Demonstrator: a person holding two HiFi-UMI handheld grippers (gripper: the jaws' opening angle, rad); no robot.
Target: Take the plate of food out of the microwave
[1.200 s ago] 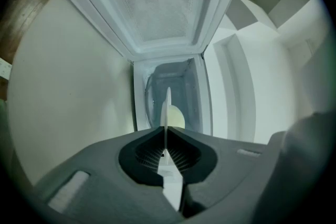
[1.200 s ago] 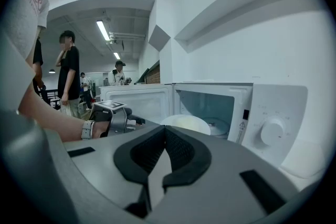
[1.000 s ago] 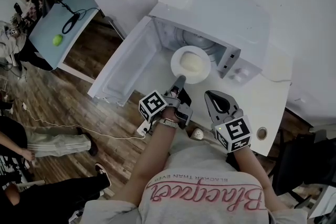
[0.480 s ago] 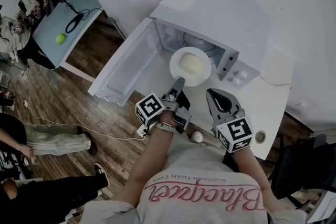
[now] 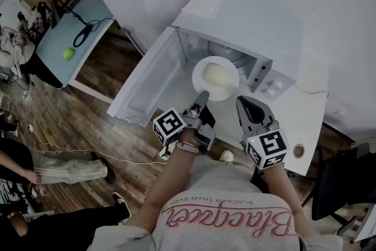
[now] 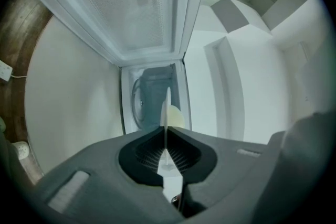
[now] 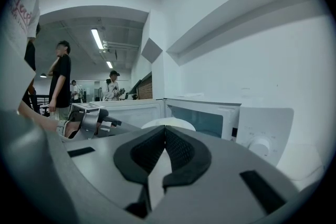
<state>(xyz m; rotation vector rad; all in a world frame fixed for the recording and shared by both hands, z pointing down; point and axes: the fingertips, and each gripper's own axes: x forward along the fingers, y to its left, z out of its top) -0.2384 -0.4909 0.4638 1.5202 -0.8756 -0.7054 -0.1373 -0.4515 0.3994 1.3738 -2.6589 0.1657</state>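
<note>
A white plate (image 5: 215, 77) with a pale lump of food (image 5: 216, 74) hangs at the mouth of the open white microwave (image 5: 247, 26), partly out over its sill. My left gripper (image 5: 202, 96) is shut on the plate's near rim. In the left gripper view the plate (image 6: 166, 107) is a thin edge-on line pinched between the jaws of that gripper (image 6: 166, 131), with the food (image 6: 175, 117) beside it. My right gripper (image 5: 245, 104) hovers just right of the plate, shut and holding nothing. Its jaws (image 7: 165, 127) meet at the tips below the plate (image 7: 160, 123).
The microwave door (image 5: 150, 76) swings wide to the left. The microwave sits on a white counter (image 5: 305, 103) against a white wall. A small round white object (image 5: 226, 155) lies below my hands. A blue table (image 5: 59, 38) with a green ball (image 5: 69, 54) stands far left; people stand nearby.
Both grippers have risen a little, and the plate in the left one has lifted with them. The left grip stays the same and the right jaws stay shut.
</note>
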